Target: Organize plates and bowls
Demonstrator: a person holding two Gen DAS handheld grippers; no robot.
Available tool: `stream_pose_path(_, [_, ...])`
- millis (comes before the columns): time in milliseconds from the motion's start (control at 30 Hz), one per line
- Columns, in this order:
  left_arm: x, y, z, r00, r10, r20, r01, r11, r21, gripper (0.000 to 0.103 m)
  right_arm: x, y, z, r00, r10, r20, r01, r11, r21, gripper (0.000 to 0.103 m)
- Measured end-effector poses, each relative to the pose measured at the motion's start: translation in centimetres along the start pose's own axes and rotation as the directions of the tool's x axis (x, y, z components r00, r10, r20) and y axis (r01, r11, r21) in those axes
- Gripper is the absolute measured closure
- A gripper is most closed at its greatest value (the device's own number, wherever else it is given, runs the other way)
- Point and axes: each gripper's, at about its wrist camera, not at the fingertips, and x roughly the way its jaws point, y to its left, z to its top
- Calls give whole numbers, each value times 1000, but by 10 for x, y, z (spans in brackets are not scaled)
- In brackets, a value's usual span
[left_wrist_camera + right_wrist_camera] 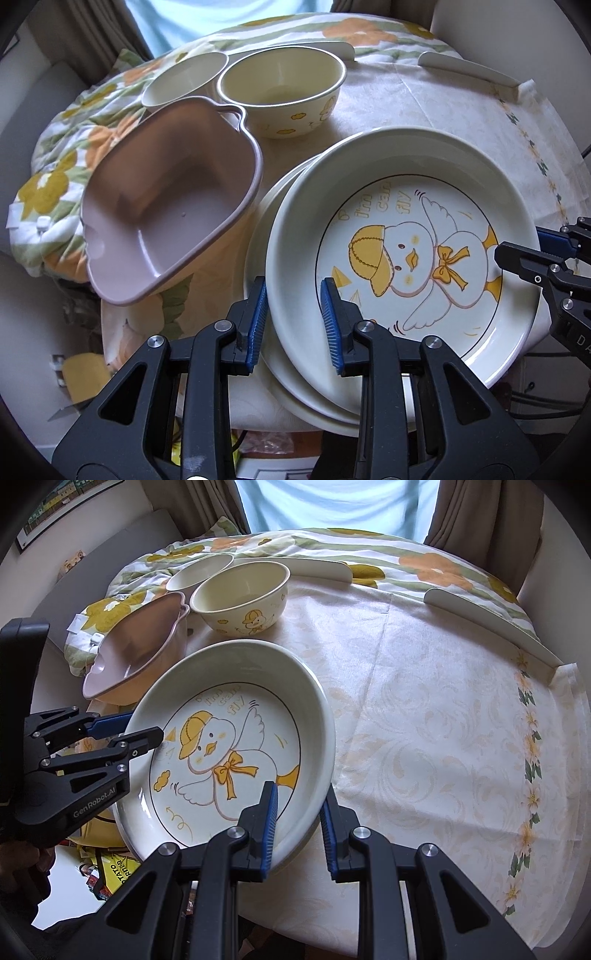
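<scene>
A cream duck-print plate sits on a second cream plate at the table's near edge. My left gripper straddles the top plate's near-left rim, jaws apart with the rim between the blue pads. My right gripper straddles the same plate at its right rim, jaws apart. It also shows in the left wrist view. The left gripper shows in the right wrist view. A pink heart-shaped bowl, a duck bowl and a plain cream bowl stand behind.
A cream tablecloth covers the round table; a floral quilt lies at its far side. White chair backs border the far edge. Yellow packets lie on the floor below the plates.
</scene>
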Motion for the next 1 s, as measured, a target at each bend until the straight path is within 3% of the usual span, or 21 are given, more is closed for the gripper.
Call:
stream_pose_path(667, [-3, -5, -2, 999, -40, -18, 40, 999, -16, 49, 3, 6, 0, 999, -33, -17, 33, 999, 3, 82])
stream_pose_path(1000, [-3, -6, 0, 999, -30, -40, 28, 999, -45, 48, 3, 6, 0, 999, -29, -13, 30, 999, 14, 82])
